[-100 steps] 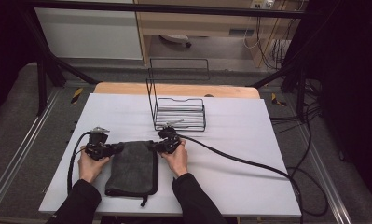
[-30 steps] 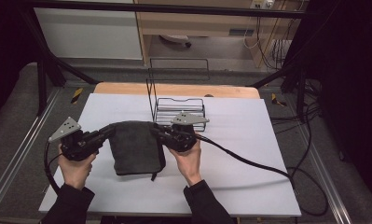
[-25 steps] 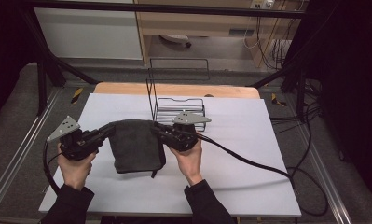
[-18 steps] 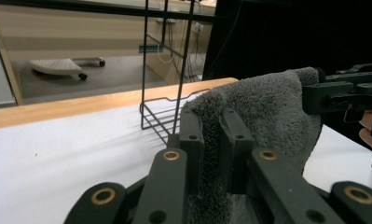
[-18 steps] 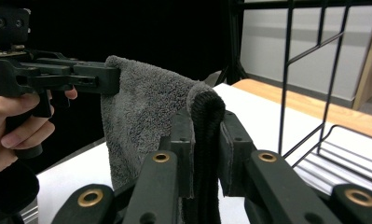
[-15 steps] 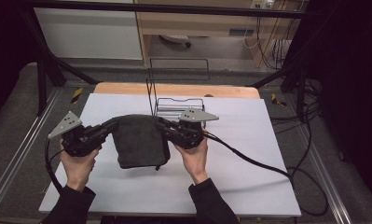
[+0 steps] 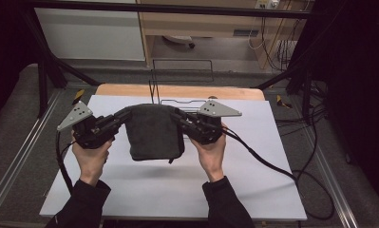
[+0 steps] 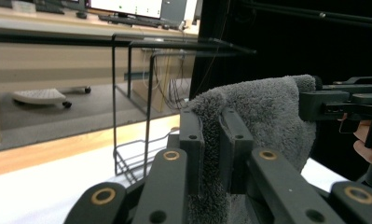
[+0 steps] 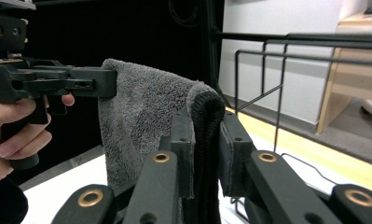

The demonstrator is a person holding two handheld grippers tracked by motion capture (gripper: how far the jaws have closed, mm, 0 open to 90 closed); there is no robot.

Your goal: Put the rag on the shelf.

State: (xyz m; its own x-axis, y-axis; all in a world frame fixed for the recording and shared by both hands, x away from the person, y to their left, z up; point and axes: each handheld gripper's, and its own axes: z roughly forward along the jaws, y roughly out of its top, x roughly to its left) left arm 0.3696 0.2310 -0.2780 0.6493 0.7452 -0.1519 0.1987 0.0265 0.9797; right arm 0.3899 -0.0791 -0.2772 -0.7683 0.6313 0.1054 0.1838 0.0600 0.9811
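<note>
Towel point(image 7: 155, 133), dark grey and folded, hangs above the white bench point(image 7: 253, 180), stretched between both hands. Left gripper point(image 7: 123, 116) is clamped on its left top corner and right gripper point(image 7: 177, 116) on its right top corner. Behind it stands a black wire rack point(image 7: 182, 80).

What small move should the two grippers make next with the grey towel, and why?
Probably carry the towel forward, toward the wire rack. The left gripper and right gripper each pinch a top corner, so the towel hangs clear above the table, and the rack stands just behind it.
</note>
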